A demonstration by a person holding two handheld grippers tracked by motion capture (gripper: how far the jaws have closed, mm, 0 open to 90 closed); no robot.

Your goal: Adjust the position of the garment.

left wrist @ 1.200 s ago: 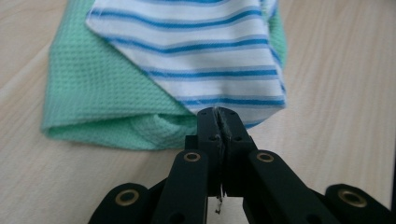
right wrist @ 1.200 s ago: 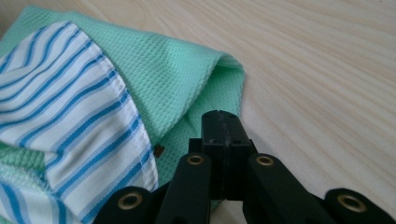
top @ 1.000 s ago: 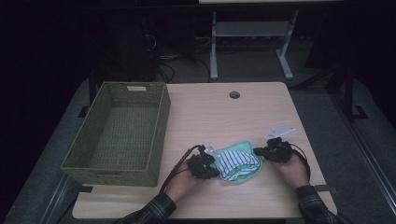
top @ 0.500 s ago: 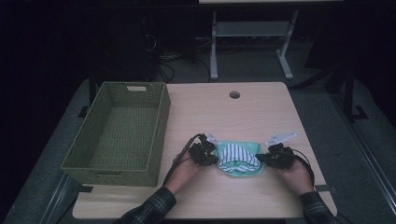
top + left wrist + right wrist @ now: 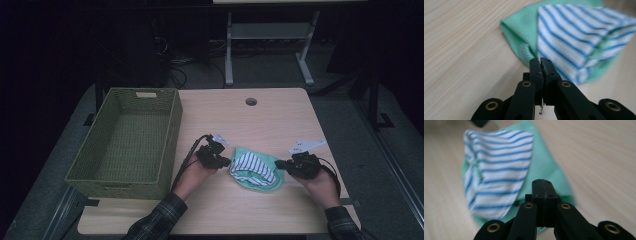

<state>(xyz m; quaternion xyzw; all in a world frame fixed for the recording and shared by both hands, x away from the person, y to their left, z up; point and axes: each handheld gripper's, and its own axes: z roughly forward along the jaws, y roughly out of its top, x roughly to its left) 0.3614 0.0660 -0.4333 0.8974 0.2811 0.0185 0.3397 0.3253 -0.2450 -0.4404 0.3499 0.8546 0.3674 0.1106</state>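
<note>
A small cloth [image 5: 254,170], mint green with a blue-and-white striped side, lies folded on the wooden table [image 5: 250,125] near its front edge. The striped layer [image 5: 579,37] is drawn up over the green one [image 5: 546,162]. My left gripper [image 5: 229,162] is at the cloth's left end, jaws shut with a sliver of white fabric pinched between them [image 5: 540,61]. My right gripper [image 5: 276,164] is at the cloth's right end, jaws shut against the green edge [image 5: 543,182]. A hand holds each gripper from below.
A green woven basket [image 5: 102,172] stands empty at the table's left side, close to the left hand. A round cable hole [image 5: 251,101] sits near the far edge. Beyond the table are a dark floor and a metal stand [image 5: 270,35].
The left hand has moved away from the front edge with its end of the cloth. The right hand has shifted slightly. The striped layer now lies further over the green.
</note>
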